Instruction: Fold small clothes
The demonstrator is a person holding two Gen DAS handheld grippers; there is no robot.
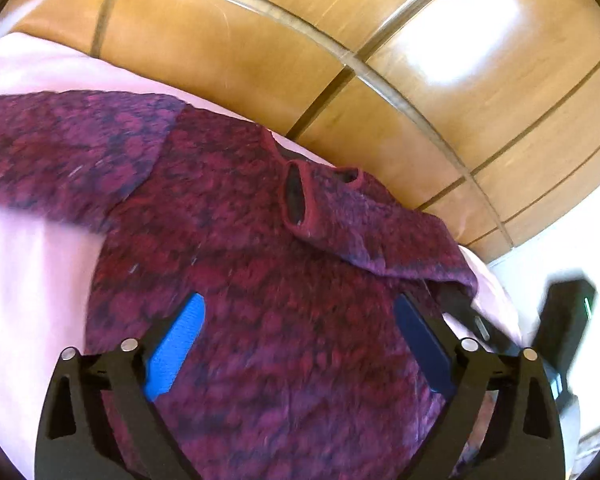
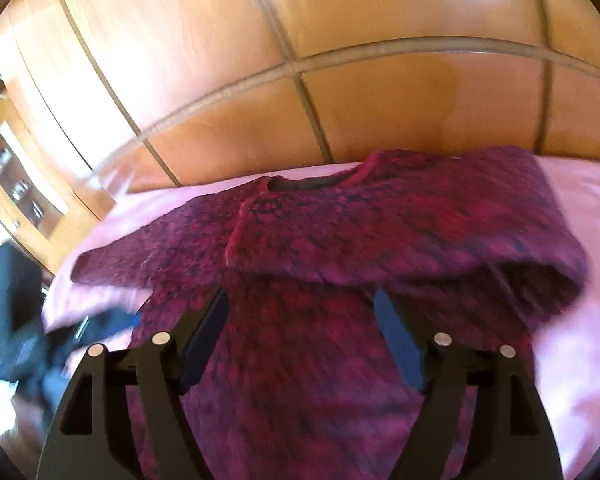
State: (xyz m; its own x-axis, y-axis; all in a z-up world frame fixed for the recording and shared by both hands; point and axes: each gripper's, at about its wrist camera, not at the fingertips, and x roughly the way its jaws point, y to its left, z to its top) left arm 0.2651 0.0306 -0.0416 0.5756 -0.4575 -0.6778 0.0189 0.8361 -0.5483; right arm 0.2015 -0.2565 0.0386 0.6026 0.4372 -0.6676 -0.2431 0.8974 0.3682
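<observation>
Both my grippers, left [image 1: 300,344] and right [image 2: 300,332], hang apart over the sweater [image 1: 260,280]; I should pinch its hem evenly.

Bright daylight, white glare patches on the glossy wooden panels [image 1: 228,40] at the top of both views, strong fisheye bending with dark corners, motion blur over the purple sweater [image 2: 340,240], heavier in the right wrist view, pink sheet [image 1: 28,280] nearly overexposed

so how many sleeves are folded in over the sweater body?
1. One sleeve lies folded across the sweater chest below the neckline; the other sleeve is spread out on the pink sheet.
</observation>
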